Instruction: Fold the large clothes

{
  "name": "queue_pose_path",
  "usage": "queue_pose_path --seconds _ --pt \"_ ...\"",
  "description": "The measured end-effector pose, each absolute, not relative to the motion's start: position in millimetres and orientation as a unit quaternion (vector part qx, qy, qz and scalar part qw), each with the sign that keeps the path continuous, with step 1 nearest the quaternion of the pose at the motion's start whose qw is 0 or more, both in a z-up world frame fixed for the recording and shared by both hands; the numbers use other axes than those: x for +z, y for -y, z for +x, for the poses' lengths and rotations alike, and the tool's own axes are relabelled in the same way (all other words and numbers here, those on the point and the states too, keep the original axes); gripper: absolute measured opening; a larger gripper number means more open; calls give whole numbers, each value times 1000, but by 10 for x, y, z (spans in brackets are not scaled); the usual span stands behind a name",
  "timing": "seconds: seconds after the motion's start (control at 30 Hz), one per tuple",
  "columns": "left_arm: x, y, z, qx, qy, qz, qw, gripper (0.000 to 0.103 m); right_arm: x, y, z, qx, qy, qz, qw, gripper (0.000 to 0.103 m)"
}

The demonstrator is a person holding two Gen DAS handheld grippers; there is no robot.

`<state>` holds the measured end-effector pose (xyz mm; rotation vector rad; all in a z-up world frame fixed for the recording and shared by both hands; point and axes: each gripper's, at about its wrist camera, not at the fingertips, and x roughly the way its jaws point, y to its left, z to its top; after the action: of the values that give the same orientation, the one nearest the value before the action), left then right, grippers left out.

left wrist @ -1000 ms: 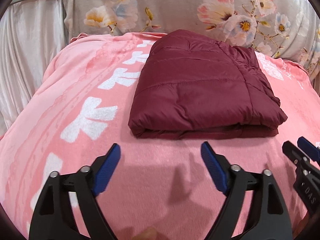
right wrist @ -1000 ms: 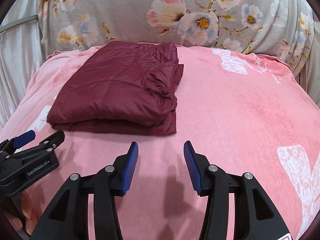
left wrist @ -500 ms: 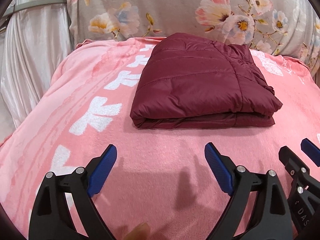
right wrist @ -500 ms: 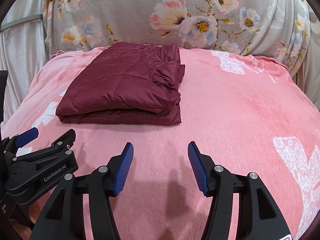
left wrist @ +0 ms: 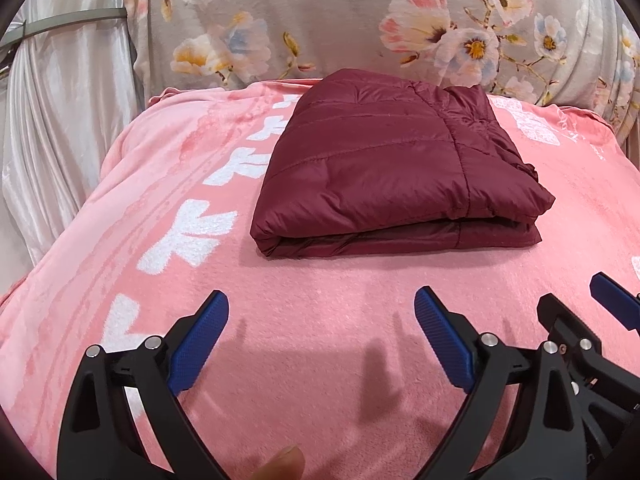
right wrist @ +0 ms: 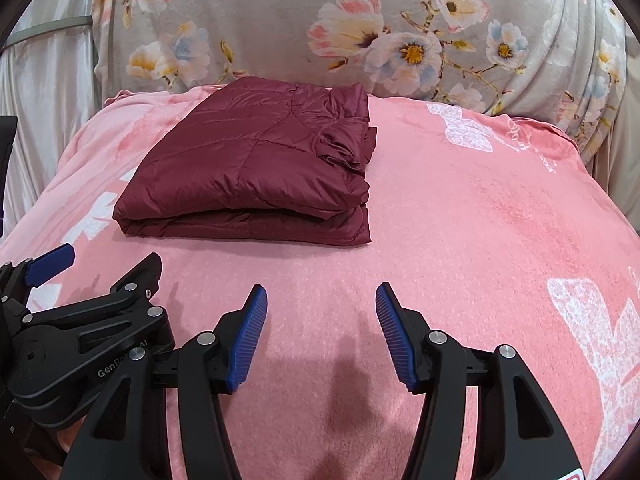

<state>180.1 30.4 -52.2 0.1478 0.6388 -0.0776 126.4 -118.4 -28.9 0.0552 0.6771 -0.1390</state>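
A dark red quilted jacket lies folded into a thick rectangle on the pink blanket; the right wrist view has the same jacket at centre left. My left gripper hovers over bare blanket in front of the jacket's near folded edge, its jaws wide and still opening with nothing between them. My right gripper stands open beside it, also short of the jacket and empty. Each gripper shows at the edge of the other's view: the right gripper and the left gripper.
A grey floral cover rises behind the blanket. A pale satin curtain hangs at the left. White patterns mark the blanket. A fingertip shows at the bottom of the left wrist view.
Both grippers have drawn back from the jacket, which now sits farther away in both views. The left jaws have spread wider; the right jaws widened a little.
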Motion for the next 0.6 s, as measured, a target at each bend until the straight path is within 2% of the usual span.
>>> queue_pose_path --seconds 0.6 --pt "-510 -312 1791 -40 -312 67 947 91 -288 1181 1252 -76 -332 18 940 56"
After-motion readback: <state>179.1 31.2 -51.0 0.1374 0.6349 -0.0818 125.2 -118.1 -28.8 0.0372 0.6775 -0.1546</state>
